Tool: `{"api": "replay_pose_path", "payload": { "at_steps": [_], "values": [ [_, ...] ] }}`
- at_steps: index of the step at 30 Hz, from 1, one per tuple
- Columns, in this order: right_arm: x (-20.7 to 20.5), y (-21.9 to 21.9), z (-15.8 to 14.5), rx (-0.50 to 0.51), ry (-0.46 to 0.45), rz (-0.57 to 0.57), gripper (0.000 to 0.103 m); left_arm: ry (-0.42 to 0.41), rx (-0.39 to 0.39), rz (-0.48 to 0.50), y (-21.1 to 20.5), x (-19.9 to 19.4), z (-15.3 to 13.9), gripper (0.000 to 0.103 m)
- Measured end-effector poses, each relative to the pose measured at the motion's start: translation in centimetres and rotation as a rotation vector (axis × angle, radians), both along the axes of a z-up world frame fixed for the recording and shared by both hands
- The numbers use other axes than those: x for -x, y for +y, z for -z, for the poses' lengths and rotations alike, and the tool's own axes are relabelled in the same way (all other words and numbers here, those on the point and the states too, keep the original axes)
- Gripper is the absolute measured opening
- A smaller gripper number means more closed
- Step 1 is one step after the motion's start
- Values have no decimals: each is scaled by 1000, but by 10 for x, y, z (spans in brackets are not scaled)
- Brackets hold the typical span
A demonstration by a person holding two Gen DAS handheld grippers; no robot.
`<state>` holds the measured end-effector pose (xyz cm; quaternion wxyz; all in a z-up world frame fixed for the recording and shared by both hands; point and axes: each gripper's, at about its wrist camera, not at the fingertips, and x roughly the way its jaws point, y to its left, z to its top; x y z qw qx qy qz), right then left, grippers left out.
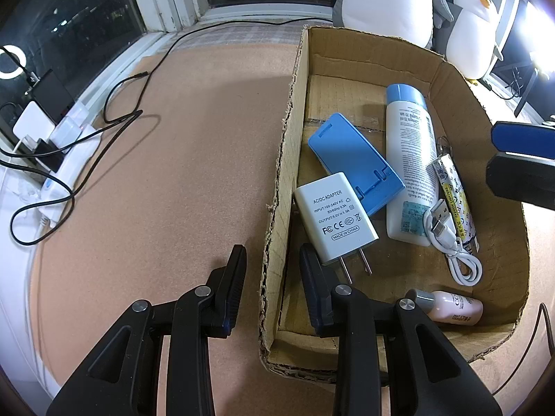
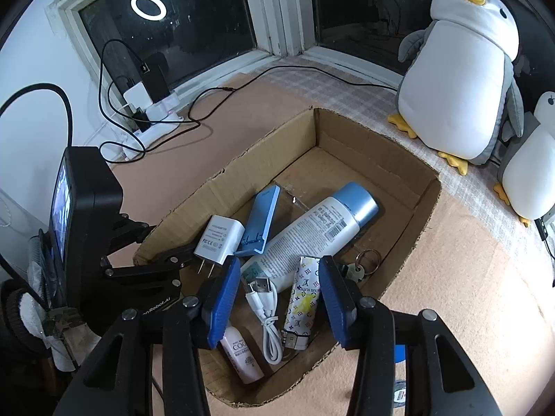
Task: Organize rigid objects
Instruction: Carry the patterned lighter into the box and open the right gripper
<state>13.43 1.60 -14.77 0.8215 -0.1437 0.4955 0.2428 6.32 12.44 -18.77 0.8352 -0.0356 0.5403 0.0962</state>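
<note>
While its jaws straddle the near left wall of the cardboard box (image 1: pixel 277 208), the left hand-held gripper (image 1: pixel 272 260) looks clenched on that wall. Over the box's near end, the right hand-held gripper (image 2: pixel 279 274) stands released, jaws apart and gripping nothing, with a patterned lighter (image 2: pixel 301 298) and a white cable (image 2: pixel 265 312) lying below the gap. Farther in lie a white adapter (image 2: pixel 218 234), a blue stand (image 2: pixel 260 222) and a white bottle (image 2: pixel 312 232). Its left finger (image 2: pixel 222 298) hides part of a small pink bottle (image 2: pixel 241 353).

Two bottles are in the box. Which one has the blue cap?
The large white bottle lying diagonally across the cardboard box. The small pink bottle near the front wall has a grey cap.
</note>
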Motion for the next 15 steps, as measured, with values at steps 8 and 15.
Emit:
{"api": "replay_pose_path", "payload": {
  "at_steps": [8, 15],
  "values": [
    [3, -17, -8, -9, -9, 28, 51, 0, 0, 0, 0, 0, 0, 30],
    [8, -49, -14, -6, -19, 67, 63, 0, 0, 0, 0, 0, 0, 30]
  ]
}}
